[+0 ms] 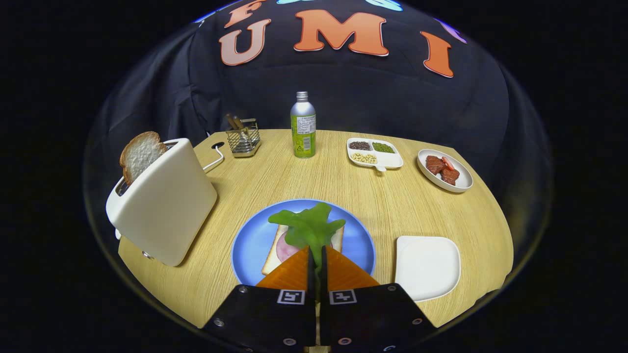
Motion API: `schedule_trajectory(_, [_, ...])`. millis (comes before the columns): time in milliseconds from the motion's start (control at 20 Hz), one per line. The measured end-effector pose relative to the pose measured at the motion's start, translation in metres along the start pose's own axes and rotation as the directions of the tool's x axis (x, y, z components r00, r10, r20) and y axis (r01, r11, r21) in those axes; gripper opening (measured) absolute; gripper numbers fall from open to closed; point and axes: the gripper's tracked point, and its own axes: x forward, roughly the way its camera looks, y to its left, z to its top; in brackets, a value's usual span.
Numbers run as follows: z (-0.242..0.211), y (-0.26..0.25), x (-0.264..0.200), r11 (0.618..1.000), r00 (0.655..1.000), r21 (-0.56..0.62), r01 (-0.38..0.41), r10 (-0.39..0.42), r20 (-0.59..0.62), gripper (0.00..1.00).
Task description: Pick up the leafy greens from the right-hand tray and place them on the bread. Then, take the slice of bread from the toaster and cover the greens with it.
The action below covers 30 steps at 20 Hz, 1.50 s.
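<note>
gripper (316, 255): closed on leafy greens (308, 226) stem | greens over bread (277, 250) on blue plate (250, 240), lower centre | toaster (162, 201) left

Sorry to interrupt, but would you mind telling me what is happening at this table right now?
A hand-held gripper is shut on the leafy greens, holding them over the bread and ham on the blue plate. The white tray beside it is bare. The second slice still stands in the toaster, so covering comes next.
</note>
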Motion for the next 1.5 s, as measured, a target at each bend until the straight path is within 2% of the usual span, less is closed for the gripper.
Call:
schedule_trajectory(100, [-0.005, 0.005, 0.005, 1.000, 1.000, -0.004, -0.004, 0.004, -0.016, 0.06])
schedule_trajectory(400, [-0.013, 0.003, 0.010, 0.999, 0.999, -0.027, 0.043, -0.044, -0.027, 0.25])
schedule_trajectory(450, [-0.014, 0.004, 0.009, 0.999, 0.998, -0.024, 0.047, -0.048, -0.029, 0.38])
schedule_trajectory(650, [-0.008, -0.003, 0.002, 0.996, 0.996, -0.008, 0.084, -0.084, -0.015, 0.73])
schedule_trajectory(750, [-0.001, -0.005, -0.006, 0.995, 0.995, 0.006, 0.101, -0.101, -0.004, 0.88])
schedule_trajectory(850, [0.014, -0.002, -0.015, 0.995, 0.994, 0.021, 0.101, -0.102, 0.027, 0.98])
schedule_trajectory(1150, [0.085, 0.032, -0.052, 0.995, 0.987, 0.029, 0.093, -0.096, 0.130, 0.98])
schedule_trajectory(1500, [0.170, 0.117, -0.084, 0.998, 0.964, -0.038, 0.054, -0.042, 0.262, 0.98])
